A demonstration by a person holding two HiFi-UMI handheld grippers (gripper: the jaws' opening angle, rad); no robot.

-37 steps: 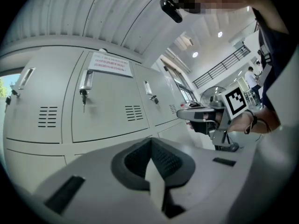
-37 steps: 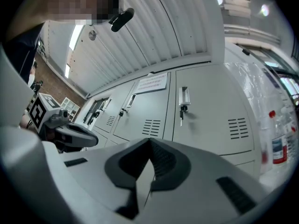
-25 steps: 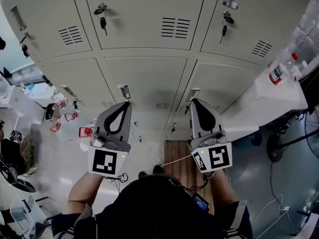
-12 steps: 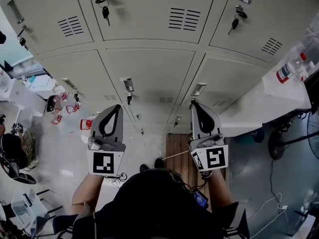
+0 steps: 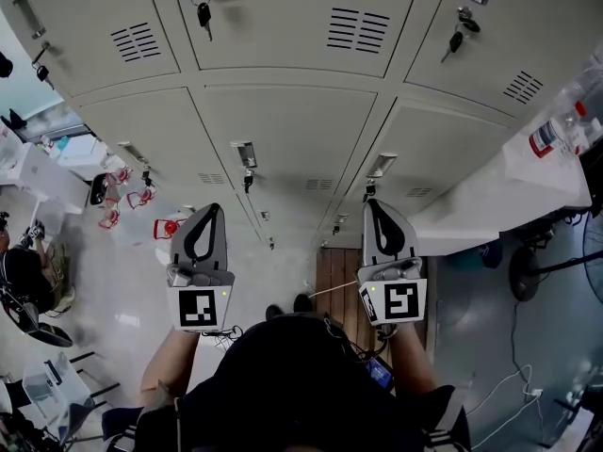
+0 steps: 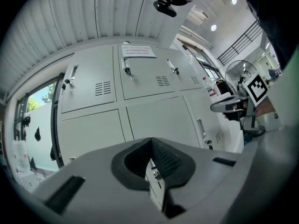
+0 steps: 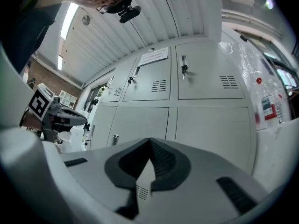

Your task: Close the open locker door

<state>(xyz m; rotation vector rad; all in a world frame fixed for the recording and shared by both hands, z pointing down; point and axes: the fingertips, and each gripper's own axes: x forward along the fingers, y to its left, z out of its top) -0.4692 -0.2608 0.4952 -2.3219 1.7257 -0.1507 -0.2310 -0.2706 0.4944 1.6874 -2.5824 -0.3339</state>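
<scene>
1. Left gripper (image 5: 213,207) and right gripper (image 5: 377,203): jaws together, nothing held.
2. Lockers (image 5: 283,130) stand ahead of both grippers; I cannot pick out the open door.
3. Probably light, stiff sheet metal: push flat on its swinging edge.

notice (image 6: 138,51): print too small | bottle (image 5: 544,137): label unreadable | top lockers (image 5: 273,26): cut off
</scene>
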